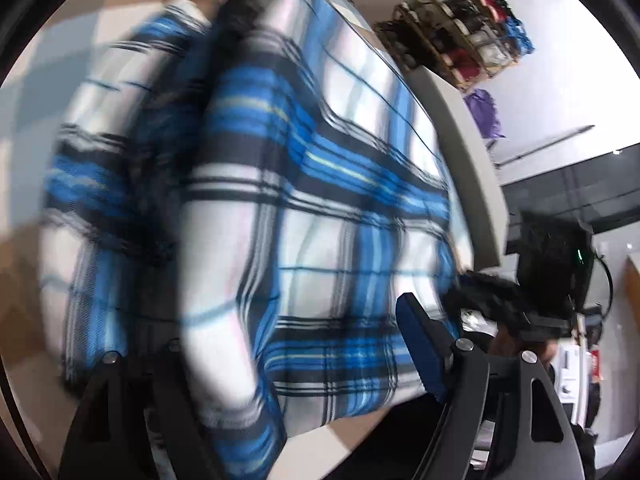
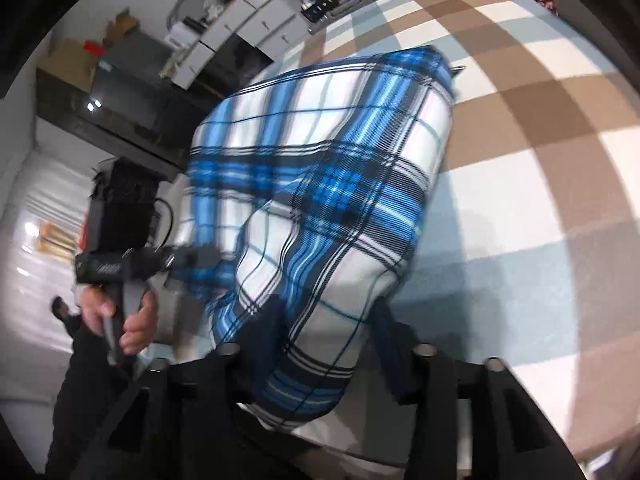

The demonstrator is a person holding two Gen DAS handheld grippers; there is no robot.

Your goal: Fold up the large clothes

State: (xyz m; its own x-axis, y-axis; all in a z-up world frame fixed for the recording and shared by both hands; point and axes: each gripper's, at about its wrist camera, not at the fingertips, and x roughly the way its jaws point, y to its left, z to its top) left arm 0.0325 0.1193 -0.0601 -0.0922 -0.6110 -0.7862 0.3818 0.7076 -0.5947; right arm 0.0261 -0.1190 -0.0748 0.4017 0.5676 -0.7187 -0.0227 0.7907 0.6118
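Note:
A large blue, white and black plaid garment [image 1: 304, 184] fills the left wrist view, lifted and blurred by motion. My left gripper [image 1: 280, 360] has cloth bunched between its fingers; the blue pad of one finger [image 1: 424, 352] shows at the right. In the right wrist view the same garment [image 2: 320, 184] hangs over a checked brown, white and pale blue surface [image 2: 540, 160]. My right gripper [image 2: 324, 344] has cloth running between its dark fingers. The left gripper [image 2: 120, 264] shows there, hand-held at the garment's left edge.
A rack of bags and clothes [image 1: 464, 28] hangs on the wall, with a purple item [image 1: 486, 112] below. White cabinets [image 2: 248, 28] and a dark counter [image 2: 128, 96] stand behind. The right gripper's body [image 1: 556, 264] is at the garment's right edge.

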